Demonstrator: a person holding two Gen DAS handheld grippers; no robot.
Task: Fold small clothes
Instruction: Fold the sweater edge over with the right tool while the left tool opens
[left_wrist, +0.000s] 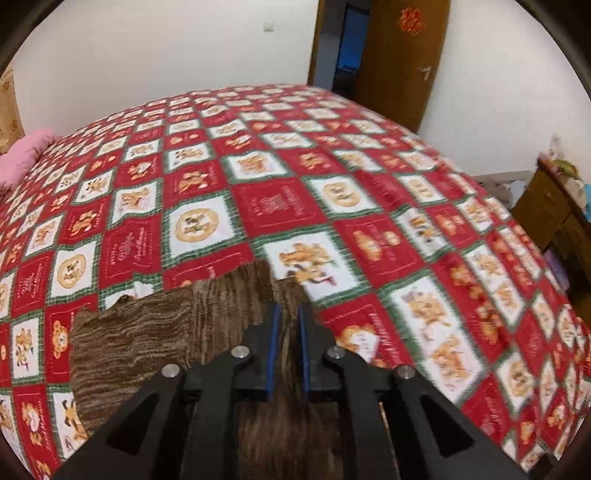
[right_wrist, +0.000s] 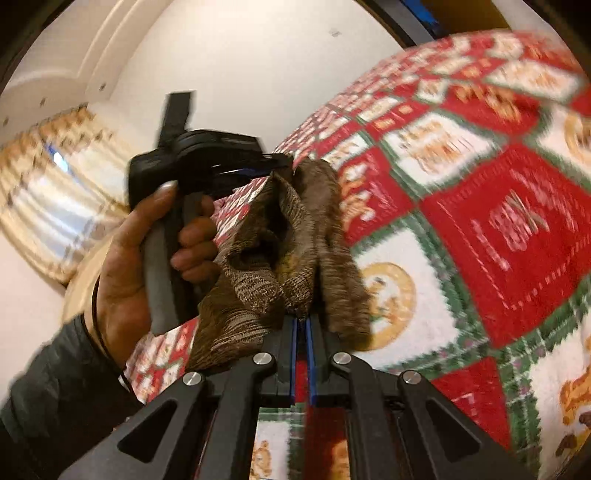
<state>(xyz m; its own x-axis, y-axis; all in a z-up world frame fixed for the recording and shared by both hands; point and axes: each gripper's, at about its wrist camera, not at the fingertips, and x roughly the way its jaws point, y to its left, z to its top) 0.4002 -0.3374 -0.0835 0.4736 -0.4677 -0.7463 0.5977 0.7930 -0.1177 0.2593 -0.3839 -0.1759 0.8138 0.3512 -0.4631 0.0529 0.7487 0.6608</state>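
1. Over the patchwork bedspread (left_wrist: 280, 206), a small brown knit garment (left_wrist: 147, 332) hangs between two hand-held claws, its lower part draped onto the quilt in the left wrist view.
2. Right gripper (right_wrist: 303, 325): its blue pads are pressed together on a gathered edge of the brown cloth, which bunches up just past the tips.
3. Left gripper (left_wrist: 288, 325): its pads stand a little apart with brown cloth running between them. Whether they truly pinch it I cannot tell; the hold looks slack.
4. Risk: if that left hold is as loose as it looks, the corner could slip free as the garment is laid down, and the fold would collapse into a heap.
5. Risk: the cloth is bunched and doubled in the right wrist view, so it may land creased or twisted rather than flat.
6. Risk: both views are smeared by motion; a fast lowering could let the limp knit swing and fall askew.
7. Writing: the red squares of the bedspread carry pale lettering, too blurred to read. A red ornament on the wooden door (left_wrist: 402, 62) is also illegible. No brand shows.
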